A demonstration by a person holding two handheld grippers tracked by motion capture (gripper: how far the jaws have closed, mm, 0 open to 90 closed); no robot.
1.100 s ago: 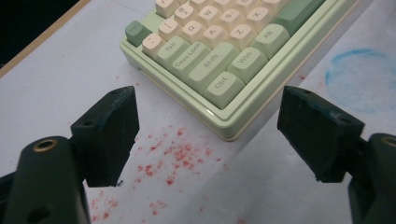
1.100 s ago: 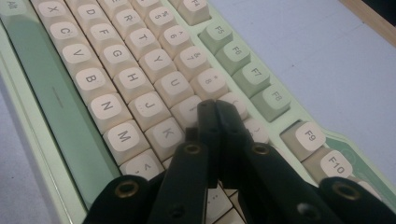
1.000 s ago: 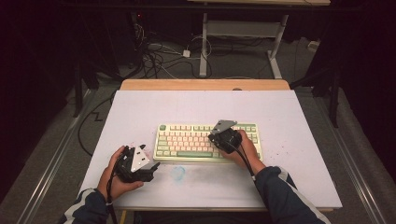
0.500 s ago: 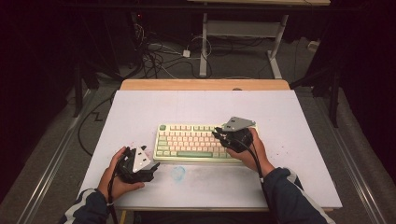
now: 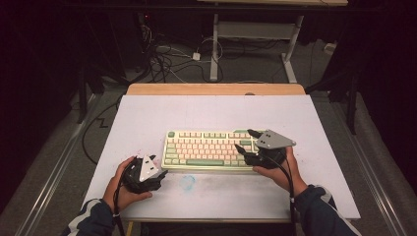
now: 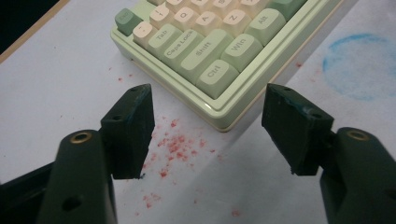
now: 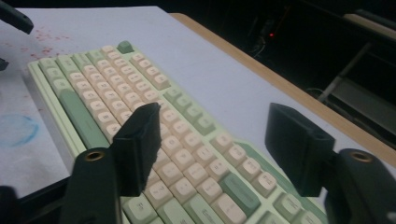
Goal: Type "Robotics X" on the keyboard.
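Note:
A pale green keyboard point(image 5: 209, 149) with cream and green keys lies flat in the middle of the white table. My left gripper point(image 5: 158, 164) sits on the table at the keyboard's front left corner point(image 6: 219, 116), open, jaws spread and empty. Its view shows the Ctrl, Shift and Tab keys just beyond the jaws. My right gripper point(image 5: 246, 141) hovers over the keyboard's right end, open, with nothing between its jaws. Below it in the right gripper view lies the keyboard point(image 7: 154, 126), and the other gripper's jaw tip shows at top left.
The white table top point(image 5: 216, 113) has red specks point(image 6: 180, 144) and a faint blue ring point(image 5: 187, 182) near the front. A wooden edge point(image 5: 216, 89) runs along the back. Cables point(image 5: 167, 56) and a desk frame point(image 5: 255, 34) stand on the floor behind.
My right gripper has drawn back from the middle of the keyboard to its right end and lifted a little. The left gripper has stayed put.

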